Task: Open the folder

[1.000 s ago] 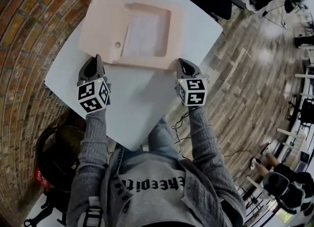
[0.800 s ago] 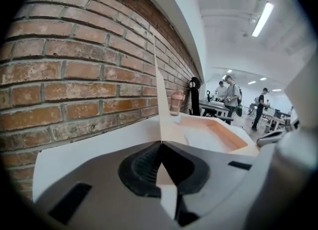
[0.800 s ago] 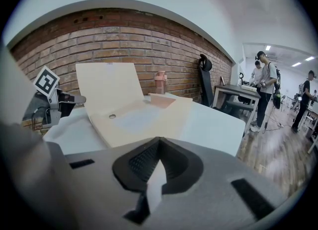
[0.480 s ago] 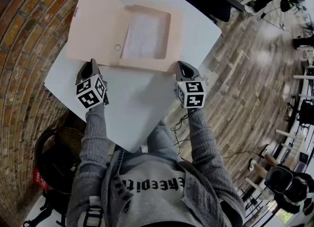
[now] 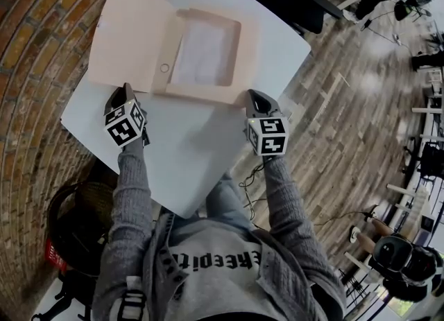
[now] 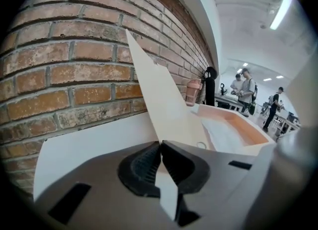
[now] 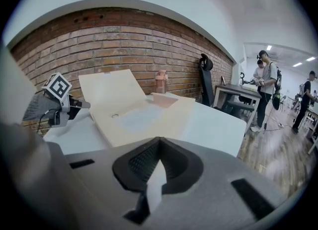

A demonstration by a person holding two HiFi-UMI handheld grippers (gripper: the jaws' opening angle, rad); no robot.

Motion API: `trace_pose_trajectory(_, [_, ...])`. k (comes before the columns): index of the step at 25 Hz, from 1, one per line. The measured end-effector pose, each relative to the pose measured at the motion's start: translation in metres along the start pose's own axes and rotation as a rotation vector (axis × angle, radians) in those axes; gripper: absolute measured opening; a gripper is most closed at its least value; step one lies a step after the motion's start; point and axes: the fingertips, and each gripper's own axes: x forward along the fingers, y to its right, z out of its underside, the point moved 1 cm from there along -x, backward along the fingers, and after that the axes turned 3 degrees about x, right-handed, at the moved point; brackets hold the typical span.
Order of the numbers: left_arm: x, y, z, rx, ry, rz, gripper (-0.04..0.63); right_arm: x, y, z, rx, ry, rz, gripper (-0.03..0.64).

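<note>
Left gripper (image 5: 125, 89), fingers pinching cover (image 5: 132, 32), swinging it wider than second ago; folder (image 5: 250, 35) nearly lying open on surface (image 5: 187, 153). Right gripper (image 5: 251, 95) fingers closed, empty.

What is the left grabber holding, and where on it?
The folder: the left gripper pinches its lifted cover by the near edge.

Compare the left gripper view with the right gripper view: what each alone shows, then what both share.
Left gripper view only: the left gripper shut on the folder's lifted cover, seen nearly edge-on. Right gripper view only: the right gripper, shut, the left one's marker cube and the cover's broad inner face. Both: the folder's open base, the white table, the brick wall, the pink cup.
</note>
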Motion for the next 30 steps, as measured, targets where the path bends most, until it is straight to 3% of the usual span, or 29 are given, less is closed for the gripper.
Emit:
trace_pose_trajectory(5, [0.003, -0.004, 0.003, 0.007, -0.016, 0.010, 0.012, 0.001, -0.001, 0.001, -0.003, -0.003, 0.002, 0.002])
trace_pose_trajectory(9, [-0.006, 0.005, -0.007, -0.001, 0.030, 0.053, 0.014, 0.001, 0.001, 0.000, 0.003, -0.005, 0.010, 0.002])
trace_pose_trajectory(17, [-0.027, 0.030, -0.028, 0.081, 0.146, 0.123, 0.017, -0.002, 0.001, -0.002, 0.021, 0.003, 0.043, 0.003])
trace_pose_trajectory(30, [-0.061, 0.038, -0.039, 0.127, 0.219, 0.218, 0.077, -0.027, -0.022, -0.024, 0.045, 0.106, 0.027, 0.003])
